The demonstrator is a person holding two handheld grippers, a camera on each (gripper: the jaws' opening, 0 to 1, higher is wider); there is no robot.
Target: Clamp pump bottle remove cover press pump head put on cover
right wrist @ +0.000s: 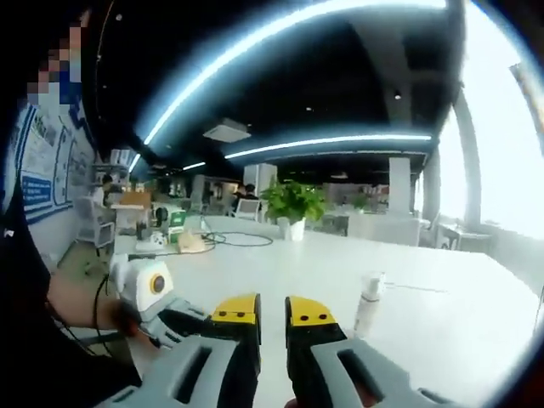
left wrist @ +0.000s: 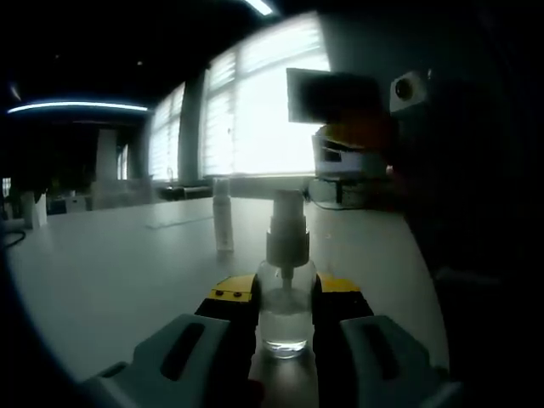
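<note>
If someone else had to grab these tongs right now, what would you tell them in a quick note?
Left tongs: shut on the pump bottle, which stands upright on the white table.
Right tongs: nearly closed, holding nothing, held above the table.
Cover: already off, a clear cap standing upright on the table behind the bottle; it also shows right of the right tongs.
Pump head: bare and exposed.
Done: bottle clamped, cover removed.
Whether the pump has been pressed cannot be told.
Left: press the pump head if needed, then put the cover back on.
</note>
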